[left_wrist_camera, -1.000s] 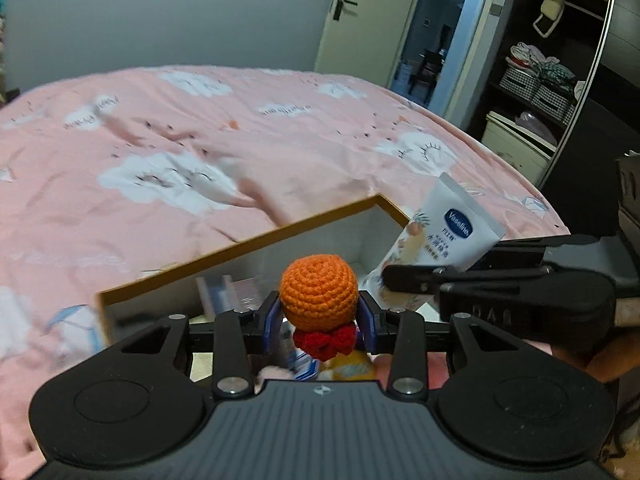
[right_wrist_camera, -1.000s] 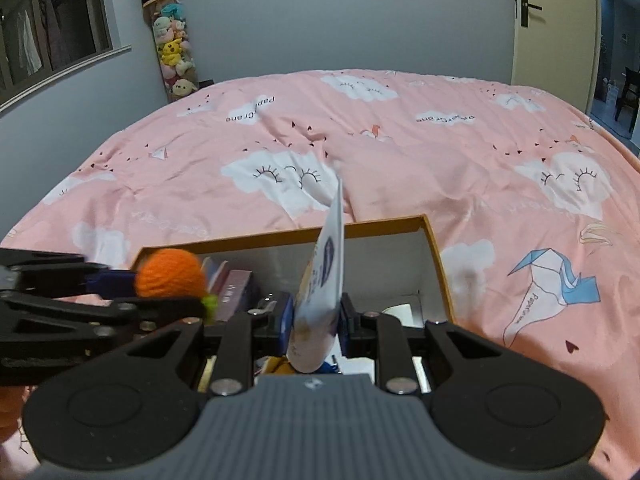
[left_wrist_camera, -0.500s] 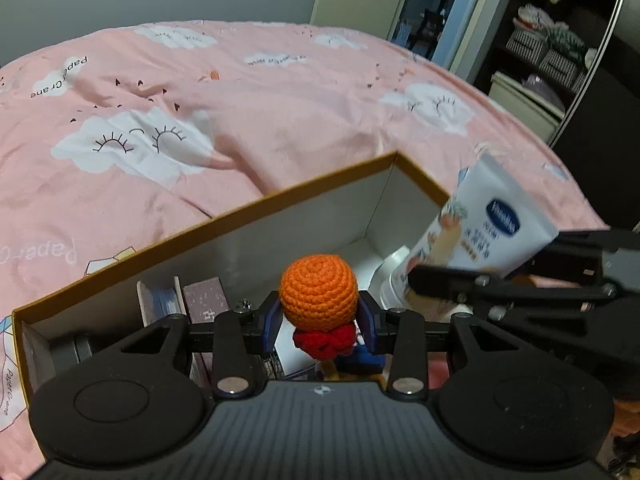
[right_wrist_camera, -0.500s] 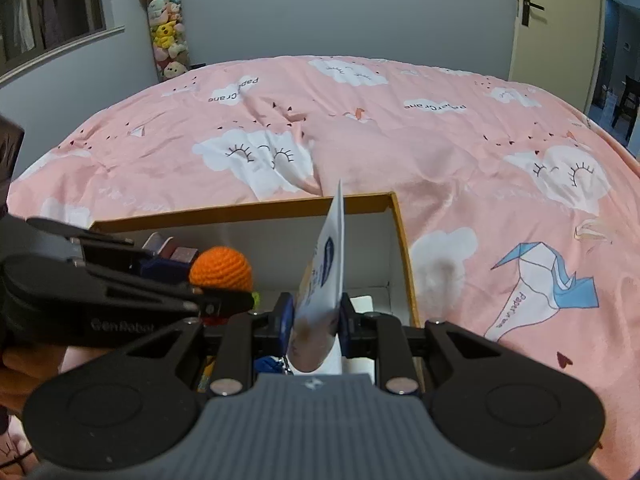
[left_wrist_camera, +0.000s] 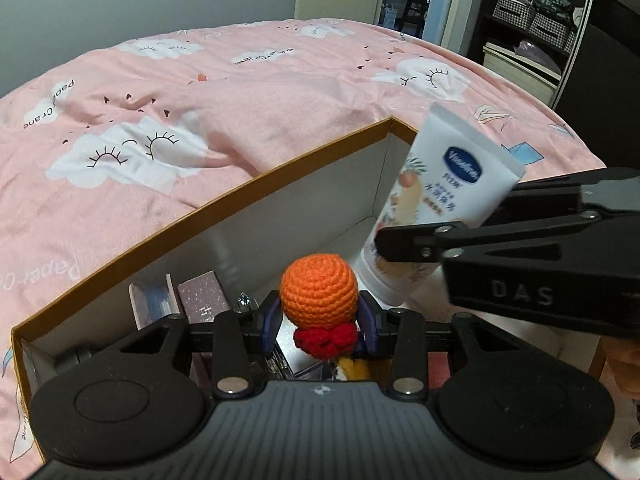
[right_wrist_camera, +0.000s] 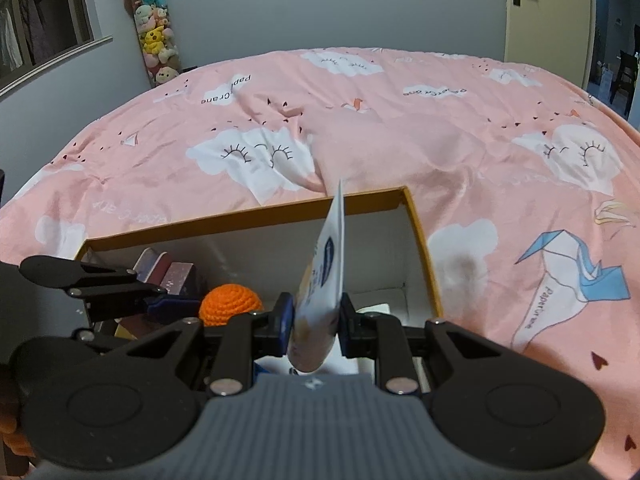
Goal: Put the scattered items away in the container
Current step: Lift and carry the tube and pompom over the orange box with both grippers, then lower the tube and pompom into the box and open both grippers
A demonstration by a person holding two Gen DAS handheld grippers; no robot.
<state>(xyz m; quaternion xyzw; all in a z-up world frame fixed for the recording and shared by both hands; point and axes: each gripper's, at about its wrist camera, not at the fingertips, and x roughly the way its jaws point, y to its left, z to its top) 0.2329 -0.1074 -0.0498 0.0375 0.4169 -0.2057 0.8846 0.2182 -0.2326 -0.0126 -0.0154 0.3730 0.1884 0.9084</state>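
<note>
My left gripper [left_wrist_camera: 319,318] is shut on an orange crocheted doll [left_wrist_camera: 319,290] with a red bow, held inside the open box [left_wrist_camera: 280,172]. The box is white inside with an orange-brown rim and lies on the pink bed. My right gripper [right_wrist_camera: 314,318] is shut on a white Vaseline tube [right_wrist_camera: 326,280], held upright over the box's right part. The tube [left_wrist_camera: 432,196] and the right gripper [left_wrist_camera: 520,252] show at right in the left wrist view. The doll [right_wrist_camera: 230,304] and the left gripper [right_wrist_camera: 100,284] show at left in the right wrist view.
Small boxes and books [left_wrist_camera: 200,296] stand in the box's left end, also in the right wrist view [right_wrist_camera: 168,272]. The pink quilt [right_wrist_camera: 360,128] surrounds the box. Shelves with baskets [left_wrist_camera: 532,20] and a doorway are at the right; a tube of plush toys [right_wrist_camera: 154,40] stands by the far wall.
Both grippers have moved forward and down over the box, carrying the doll and the tube. The doll now sits lower inside the box, and the box looks closer in both views.
</note>
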